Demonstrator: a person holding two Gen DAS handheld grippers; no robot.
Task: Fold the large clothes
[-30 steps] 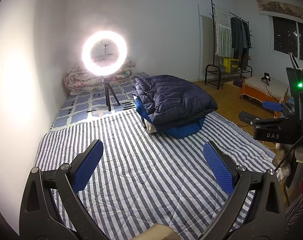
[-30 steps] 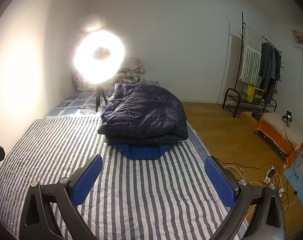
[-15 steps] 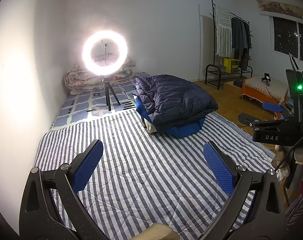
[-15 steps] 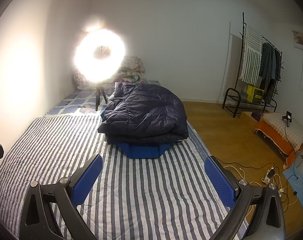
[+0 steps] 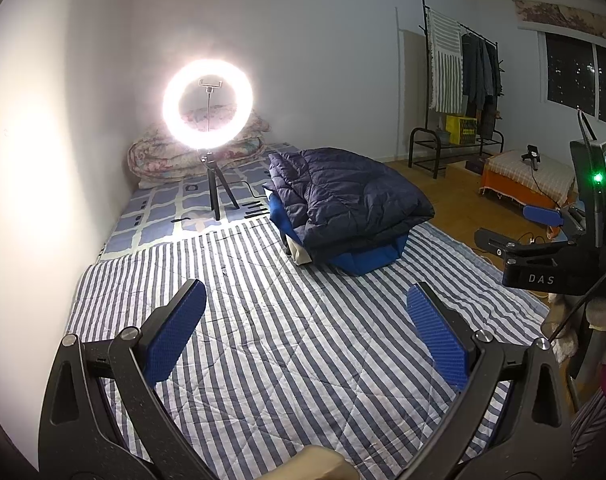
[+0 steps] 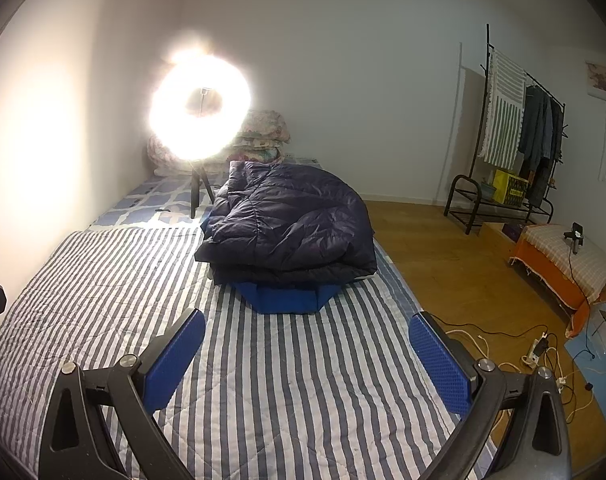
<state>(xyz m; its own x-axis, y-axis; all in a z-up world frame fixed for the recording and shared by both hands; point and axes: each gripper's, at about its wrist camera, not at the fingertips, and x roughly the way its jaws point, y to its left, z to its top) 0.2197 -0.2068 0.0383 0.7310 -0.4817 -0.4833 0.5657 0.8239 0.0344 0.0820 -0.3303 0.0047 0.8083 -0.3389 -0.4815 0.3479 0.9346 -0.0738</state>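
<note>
A folded dark navy puffer coat point(image 5: 351, 200) point(image 6: 291, 228) lies on top of a folded blue garment point(image 5: 363, 258) point(image 6: 287, 298), stacked on the striped quilt point(image 5: 271, 320) point(image 6: 263, 380). A beige piece point(image 5: 299, 254) pokes out at the stack's left side. My left gripper point(image 5: 305, 328) hovers open over the quilt, well short of the stack, with nothing between its blue pads. My right gripper point(image 6: 307, 354) is open too, just in front of the stack. In the left wrist view the right gripper point(image 5: 543, 236) shows at the right edge.
A lit ring light on a tripod point(image 5: 209, 108) point(image 6: 199, 108) stands behind the stack. Floral bedding point(image 5: 175, 156) is piled in the corner. A clothes rack point(image 6: 511, 152), an orange-covered stool point(image 6: 563, 264) and floor cables point(image 6: 543, 352) are to the right on the wooden floor.
Hardly anything moved; the right gripper drifted slightly lower and closer to the stack in its own view. Both grippers stay open and empty.
</note>
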